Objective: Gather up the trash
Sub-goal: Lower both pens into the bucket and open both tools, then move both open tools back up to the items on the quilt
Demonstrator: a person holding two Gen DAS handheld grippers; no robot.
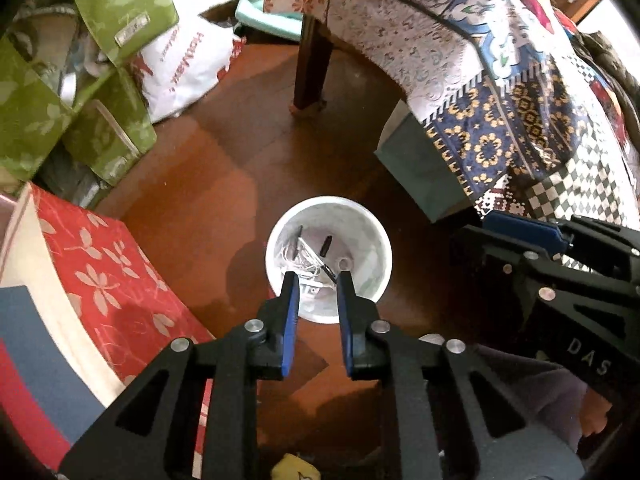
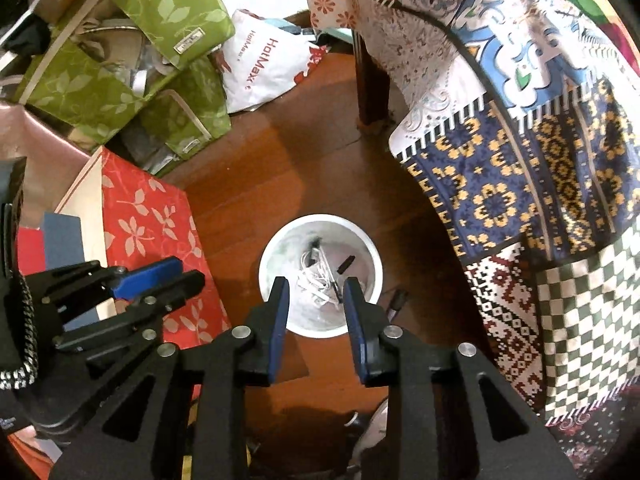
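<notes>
A white bin stands on the brown wooden floor, seen from above in both wrist views. Inside it lie tangled white cords and a short black pen-like piece. My left gripper hangs over the bin's near rim, open, with nothing between its blue pads. In the right wrist view the bin holds the same cords, and my right gripper is open and empty above it. Each gripper shows in the other's view: the right one at the right edge, the left one at the left edge.
A red floral box stands left of the bin, green floral boxes and a white plastic bag behind it. A table leg and patterned cloth rise to the right, over a teal box. A small black object lies beside the bin.
</notes>
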